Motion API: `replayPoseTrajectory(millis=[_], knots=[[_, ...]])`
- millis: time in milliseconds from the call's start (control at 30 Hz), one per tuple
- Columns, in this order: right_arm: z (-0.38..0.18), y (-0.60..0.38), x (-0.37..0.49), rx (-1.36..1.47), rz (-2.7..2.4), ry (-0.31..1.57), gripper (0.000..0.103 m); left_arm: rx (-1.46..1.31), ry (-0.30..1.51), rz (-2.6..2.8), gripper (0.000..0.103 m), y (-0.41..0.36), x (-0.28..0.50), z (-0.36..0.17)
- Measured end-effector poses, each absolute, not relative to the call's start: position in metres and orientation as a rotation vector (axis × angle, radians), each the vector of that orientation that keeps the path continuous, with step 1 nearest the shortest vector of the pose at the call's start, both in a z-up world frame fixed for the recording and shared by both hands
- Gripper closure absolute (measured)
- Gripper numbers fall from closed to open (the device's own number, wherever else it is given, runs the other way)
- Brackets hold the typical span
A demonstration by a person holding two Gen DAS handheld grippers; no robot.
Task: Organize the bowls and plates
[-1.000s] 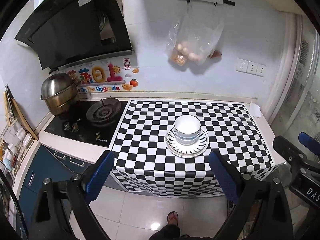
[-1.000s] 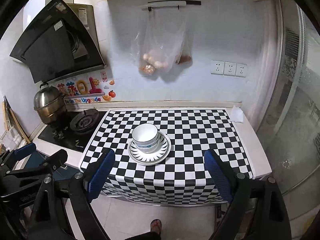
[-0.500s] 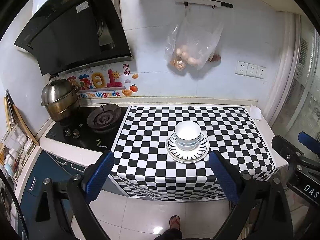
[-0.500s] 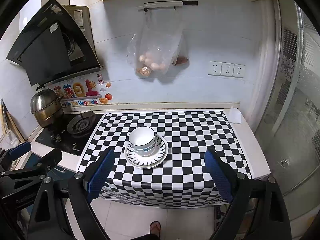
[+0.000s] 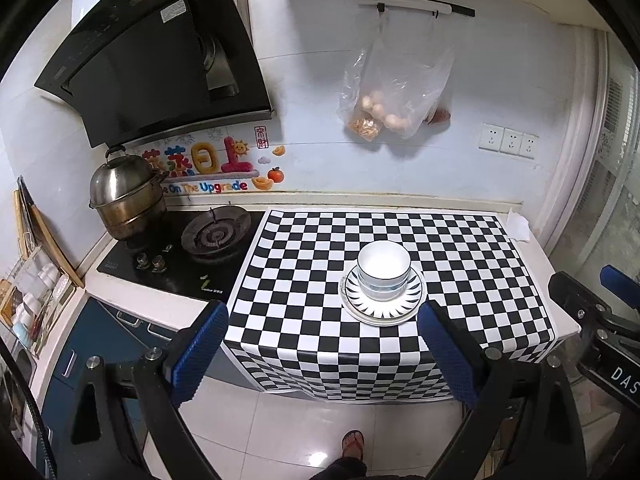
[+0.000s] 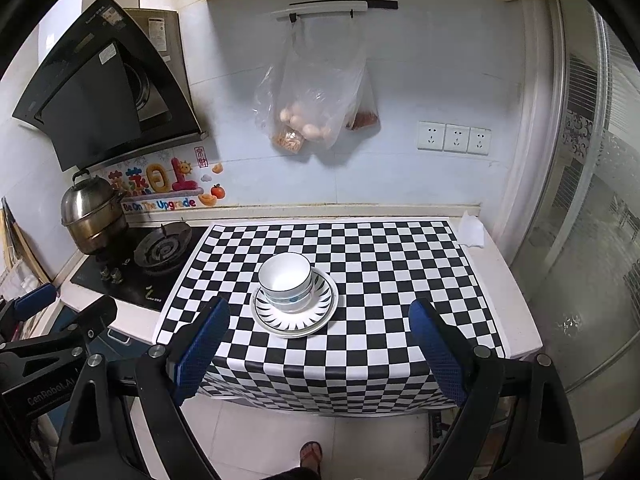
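Hand-held grippers (image 5: 324, 354) (image 6: 320, 350) wide apart, w/o load.

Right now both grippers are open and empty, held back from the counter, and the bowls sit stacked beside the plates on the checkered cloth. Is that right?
Not quite. The bowls sit stacked on top of the plates, not beside them, as the right wrist view shows. The rest holds: the left gripper and right gripper are open and empty, back from the checkered cloth.

A bowl (image 5: 383, 270) sits on a plate (image 5: 382, 303), near the middle of the checkered cloth (image 5: 320, 280) covering the counter. Left of the cloth lies the stove (image 5: 180, 256), with a pot (image 5: 124, 200) at its far left. A bag (image 5: 394, 92) hangs on the far wall, outlets (image 5: 508, 140) to its right.
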State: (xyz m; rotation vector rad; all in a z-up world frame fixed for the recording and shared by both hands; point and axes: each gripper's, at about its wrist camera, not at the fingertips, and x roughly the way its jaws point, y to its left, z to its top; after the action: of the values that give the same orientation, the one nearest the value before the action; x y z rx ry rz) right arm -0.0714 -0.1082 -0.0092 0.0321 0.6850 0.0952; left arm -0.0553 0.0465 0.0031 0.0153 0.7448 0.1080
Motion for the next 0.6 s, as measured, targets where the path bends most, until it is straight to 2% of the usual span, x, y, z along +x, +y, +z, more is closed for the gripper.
replayPoseTrajectory(millis=[600], knots=[[-0.0056, -0.1104, -0.0807, 0.041, 0.086, 0.67, 0.01, 0.013, 0.729, 0.111, 0.006, 0.0396, -0.061, 0.0069]])
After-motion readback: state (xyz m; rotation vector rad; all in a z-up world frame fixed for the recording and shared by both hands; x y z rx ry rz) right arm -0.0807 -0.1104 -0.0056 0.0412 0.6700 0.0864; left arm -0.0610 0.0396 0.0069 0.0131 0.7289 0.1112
